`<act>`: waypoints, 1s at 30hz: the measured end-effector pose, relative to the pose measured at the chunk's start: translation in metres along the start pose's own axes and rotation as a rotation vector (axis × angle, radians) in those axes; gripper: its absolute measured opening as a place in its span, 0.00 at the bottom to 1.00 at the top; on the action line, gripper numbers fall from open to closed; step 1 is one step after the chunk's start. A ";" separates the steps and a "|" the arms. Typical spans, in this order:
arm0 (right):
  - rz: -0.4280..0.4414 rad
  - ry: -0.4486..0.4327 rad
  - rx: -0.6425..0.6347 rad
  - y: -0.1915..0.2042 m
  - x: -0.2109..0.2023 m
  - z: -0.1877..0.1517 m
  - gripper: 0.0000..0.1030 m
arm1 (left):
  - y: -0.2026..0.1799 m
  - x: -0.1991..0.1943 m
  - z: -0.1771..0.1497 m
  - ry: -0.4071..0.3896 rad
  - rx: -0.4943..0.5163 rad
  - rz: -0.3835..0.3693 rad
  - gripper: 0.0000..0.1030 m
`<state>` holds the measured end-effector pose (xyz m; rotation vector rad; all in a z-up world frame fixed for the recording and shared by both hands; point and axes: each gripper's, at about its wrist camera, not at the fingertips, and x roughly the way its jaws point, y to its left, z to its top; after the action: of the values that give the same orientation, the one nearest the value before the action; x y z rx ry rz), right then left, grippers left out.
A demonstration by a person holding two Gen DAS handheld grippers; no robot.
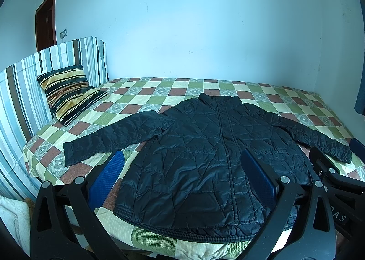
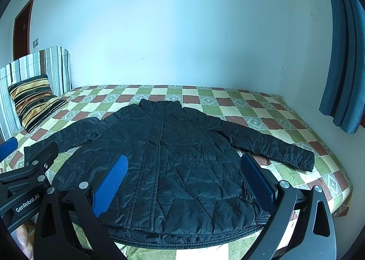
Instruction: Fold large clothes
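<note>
Black quilted puffer jacket (image 1: 205, 157) lies spread flat, front up, on the bed with the green, brown and cream checked sheet (image 1: 141, 91). Collar points to the far wall, hem sits at the near bed edge, so the long axis runs straight away from both grippers. Both sleeves are splayed out to the sides.

Left gripper (image 1: 184, 178): blue-padded fingers (image 1: 107, 180) spread wide, nothing between them, held above the hem, clear of the cloth. The jacket's left sleeve cuff (image 1: 68, 152) lies ahead and out to the left of it, the nearer reach for this hand.

Right gripper (image 2: 184, 182): fingers (image 2: 109, 187) likewise wide apart and empty, over the lower body of the jacket. The right sleeve cuff (image 2: 305, 159) lies ahead and to its right; this hand is the nearer one.

Judgement: a first fold would likely bring each sleeve inward across the body, each hand taking its own side.

Hard to make out:
- hem corners partly covered by the gripper frames in both views
- left cuff hidden behind the other gripper in the right wrist view
- black on black, so zip line and seams read faintly

A striped brown and gold cushion (image 1: 68, 93) leans at the headboard, well apart from the jacket.
</note>
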<state>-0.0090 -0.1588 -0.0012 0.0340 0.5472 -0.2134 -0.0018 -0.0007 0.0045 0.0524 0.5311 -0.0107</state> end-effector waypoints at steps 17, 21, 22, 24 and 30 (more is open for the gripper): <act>0.025 0.050 0.014 -0.008 0.030 -0.007 0.95 | 0.000 0.046 -0.011 0.085 0.029 -0.017 0.98; 0.022 0.117 0.080 -0.034 0.065 -0.011 0.95 | 0.010 0.084 -0.014 0.150 0.013 0.020 0.98; 0.010 0.131 0.103 -0.044 0.075 -0.012 0.95 | 0.014 0.094 -0.015 0.168 0.005 0.029 0.98; -0.014 0.147 0.153 -0.067 0.092 -0.015 0.95 | 0.024 0.116 -0.017 0.202 -0.017 0.057 0.98; -0.170 0.178 0.392 -0.184 0.148 -0.023 0.95 | 0.053 0.179 -0.024 0.259 -0.073 0.174 0.98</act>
<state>0.0633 -0.3647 -0.0932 0.3915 0.6795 -0.4848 0.1423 0.0546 -0.1042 0.0283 0.7834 0.1871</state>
